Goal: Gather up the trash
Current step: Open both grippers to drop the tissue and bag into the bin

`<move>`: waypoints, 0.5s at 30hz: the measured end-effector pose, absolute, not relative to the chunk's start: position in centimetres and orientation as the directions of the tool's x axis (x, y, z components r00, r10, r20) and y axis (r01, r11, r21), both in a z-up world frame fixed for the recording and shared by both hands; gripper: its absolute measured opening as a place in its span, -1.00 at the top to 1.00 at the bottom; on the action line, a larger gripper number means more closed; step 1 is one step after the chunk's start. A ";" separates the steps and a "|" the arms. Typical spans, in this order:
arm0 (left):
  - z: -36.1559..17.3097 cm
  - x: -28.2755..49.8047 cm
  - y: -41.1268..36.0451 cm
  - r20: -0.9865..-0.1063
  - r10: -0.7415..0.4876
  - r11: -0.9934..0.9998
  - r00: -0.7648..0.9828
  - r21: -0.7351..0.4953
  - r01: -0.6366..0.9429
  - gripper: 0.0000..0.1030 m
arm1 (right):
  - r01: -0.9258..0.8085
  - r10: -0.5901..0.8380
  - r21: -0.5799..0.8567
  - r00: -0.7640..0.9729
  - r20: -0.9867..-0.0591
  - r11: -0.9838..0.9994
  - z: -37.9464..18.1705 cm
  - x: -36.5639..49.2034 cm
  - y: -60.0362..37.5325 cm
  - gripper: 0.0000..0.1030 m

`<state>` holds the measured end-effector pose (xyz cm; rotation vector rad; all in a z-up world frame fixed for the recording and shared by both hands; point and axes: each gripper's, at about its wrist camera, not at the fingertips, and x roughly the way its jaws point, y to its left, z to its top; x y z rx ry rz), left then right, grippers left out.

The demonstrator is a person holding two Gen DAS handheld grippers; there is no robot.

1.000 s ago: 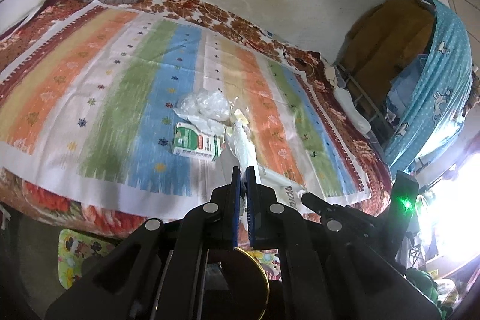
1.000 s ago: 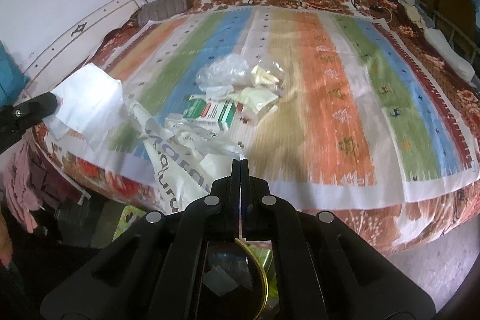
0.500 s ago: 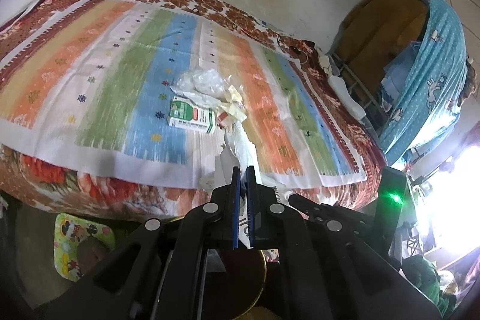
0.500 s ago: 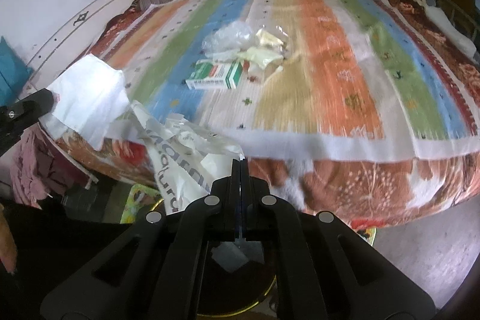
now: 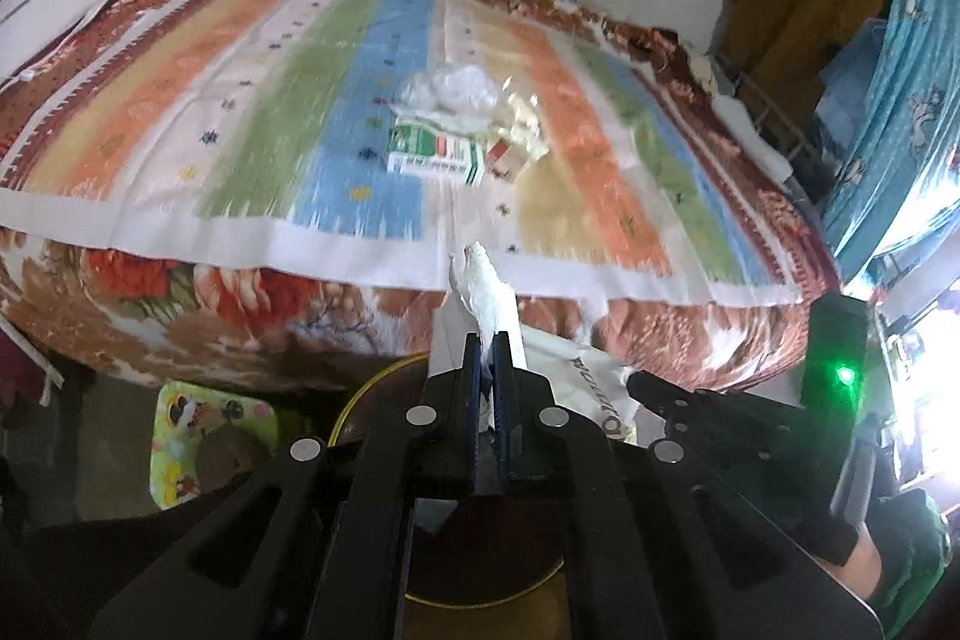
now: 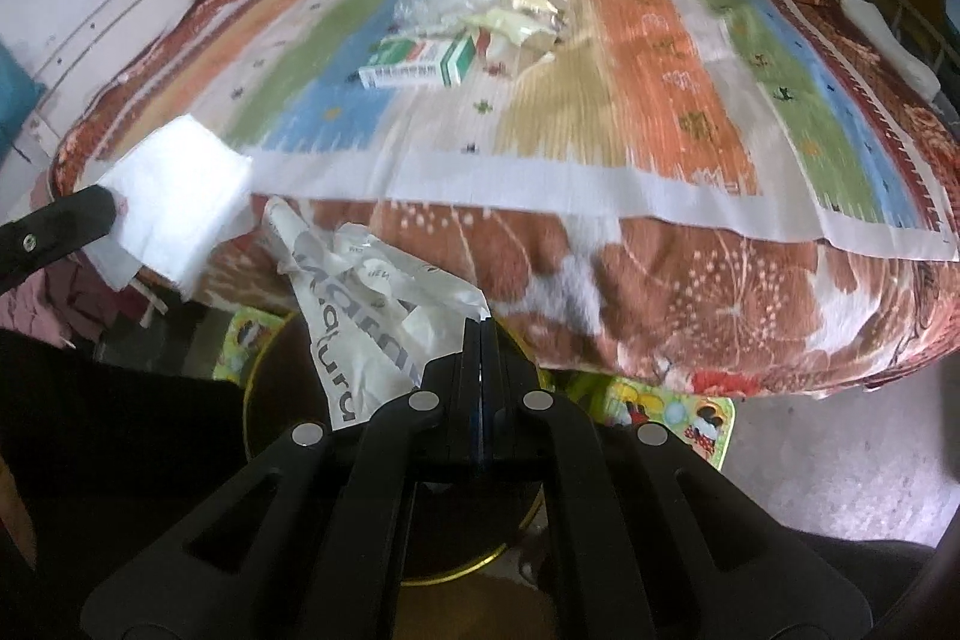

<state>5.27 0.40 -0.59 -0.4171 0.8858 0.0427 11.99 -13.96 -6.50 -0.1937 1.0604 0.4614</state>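
Trash is being left in a small heap on the striped sheet [image 5: 252,112]: a green-and-white box [image 5: 433,152], crumpled clear plastic [image 5: 451,85] and yellowish wrappers [image 6: 521,21], all touching or just beside one another near the middle of the bed [image 6: 690,316]. Compared with a second ago, the heap is being seen farther off and higher in both views, and the bed's flowered front edge, a round gold-rimmed container [image 6: 264,370] and a cartoon-printed mat [image 5: 204,436] on the floor below are being shown more fully. White paper [image 5: 489,301] is being pinched between the nearly closed jaws of the left gripper [image 5: 487,340]. A white printed bag [image 6: 366,328] is being clamped by its edge in the fully closed right gripper [image 6: 479,325], as before. Motion blur is being seen across the sheet.
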 end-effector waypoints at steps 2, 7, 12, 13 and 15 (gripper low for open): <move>-1.0 5.3 0.2 -0.771 -0.129 0.922 0.624 -0.325 -0.211 0.94 | -0.452 0.255 0.056 0.393 -0.883 0.890 -7.1 11.7 -13.9 1.00; -2.3 5.8 -0.1 -0.806 -0.148 0.916 0.573 -0.330 -0.227 0.94 | -0.418 0.212 0.039 0.377 -0.902 0.908 -8.5 11.3 -14.4 1.00; -4.2 6.3 -0.3 -0.847 -0.152 0.913 0.509 -0.318 -0.257 0.94 | -0.409 0.174 0.019 0.345 -0.922 0.913 -9.8 11.4 -14.3 1.00; -4.7 6.4 -0.5 -0.857 -0.154 0.912 0.492 -0.314 -0.262 0.93 | -0.400 0.176 0.031 0.332 -0.927 0.916 -10.1 11.6 -14.5 1.00; -5.2 6.6 -0.5 -0.868 -0.155 0.912 0.472 -0.309 -0.268 0.71 | -0.377 0.186 0.064 0.297 -0.937 0.924 -10.6 12.0 -14.8 0.95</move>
